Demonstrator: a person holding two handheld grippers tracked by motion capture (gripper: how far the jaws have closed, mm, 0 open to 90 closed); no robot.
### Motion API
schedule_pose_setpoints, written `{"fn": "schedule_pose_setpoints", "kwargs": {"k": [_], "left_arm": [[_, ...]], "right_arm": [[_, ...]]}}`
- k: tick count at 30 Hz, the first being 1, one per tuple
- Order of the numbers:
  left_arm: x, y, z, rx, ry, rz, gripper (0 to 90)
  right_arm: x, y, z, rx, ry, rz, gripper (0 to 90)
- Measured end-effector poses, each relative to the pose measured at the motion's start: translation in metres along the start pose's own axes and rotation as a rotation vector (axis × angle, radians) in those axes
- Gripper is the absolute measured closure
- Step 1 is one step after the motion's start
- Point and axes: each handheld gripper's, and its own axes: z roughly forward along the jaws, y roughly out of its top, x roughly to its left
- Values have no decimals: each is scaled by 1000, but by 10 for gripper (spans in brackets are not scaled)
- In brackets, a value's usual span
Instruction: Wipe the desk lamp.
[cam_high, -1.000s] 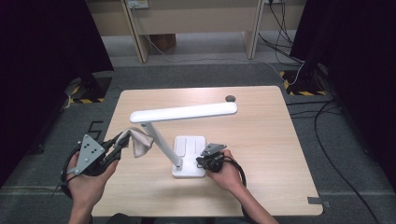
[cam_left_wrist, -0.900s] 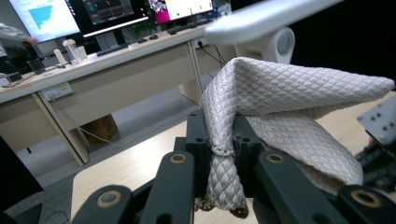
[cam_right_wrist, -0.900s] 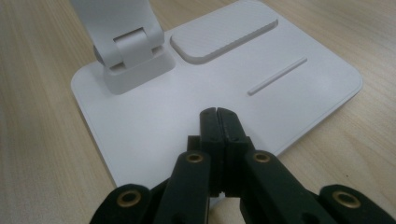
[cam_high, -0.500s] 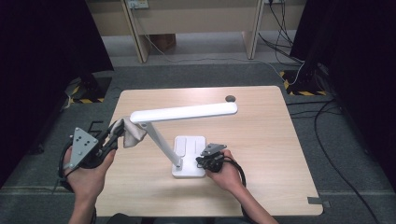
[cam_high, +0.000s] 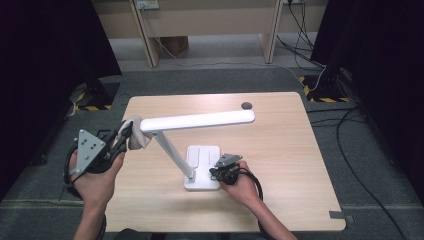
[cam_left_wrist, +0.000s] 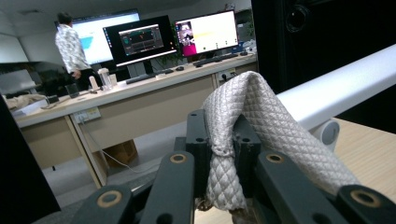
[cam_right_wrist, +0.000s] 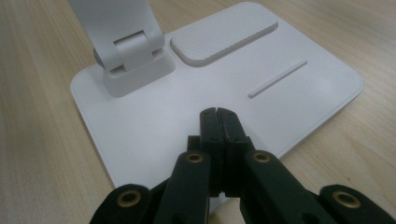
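A white desk lamp stands on the wooden table (cam_high: 280, 150), its flat base (cam_high: 202, 150) near the middle and its long head bar (cam_high: 200, 120) reaching right. My left gripper (cam_high: 125, 136) is shut on a grey quilted cloth (cam_high: 136, 139), which rests against the bar's left end by the hinge. In the left gripper view the cloth (cam_left_wrist: 243, 126) is folded over and pinched between the jaws of the left gripper (cam_left_wrist: 223, 140), with the lamp bar (cam_left_wrist: 336, 88) just beyond. My right gripper (cam_high: 220, 172) is shut, its tips (cam_right_wrist: 218, 114) down on the lamp base (cam_right_wrist: 154, 121) near the arm's hinge (cam_right_wrist: 133, 58).
A small dark round disc (cam_high: 246, 105) sits near the table's far edge. Cables (cam_high: 350, 125) trail over the floor at the right. Wooden desk legs (cam_high: 150, 35) stand beyond the table. Far off, a person (cam_left_wrist: 70, 46) stands by monitors (cam_left_wrist: 140, 39).
My left gripper has carried the cloth up and away from me, from beside the lamp's arm to the left end of the head bar. The right gripper has stayed on the base.
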Motion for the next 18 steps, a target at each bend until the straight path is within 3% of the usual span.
{"fn": "schedule_pose_setpoints", "kwargs": {"k": [2, 4, 8, 14, 18], "left_arm": [[-2, 3, 0, -7, 16, 31, 808], [-6, 7, -1, -16, 38, 100, 808], [-14, 14, 0, -27, 58, 183, 807], [-19, 19, 3, -44, 48, 208, 806], [-20, 21, 5, -46, 32, 200, 806]], "right_arm": [[0, 0, 0, -4, -2, 0, 900], [0, 0, 0, -2, 0, 3, 900], [0, 0, 0, 2, 1, 1, 900], [1, 0, 0, -1, -3, 3, 900], [1, 1, 1, -2, -2, -1, 900]]}}
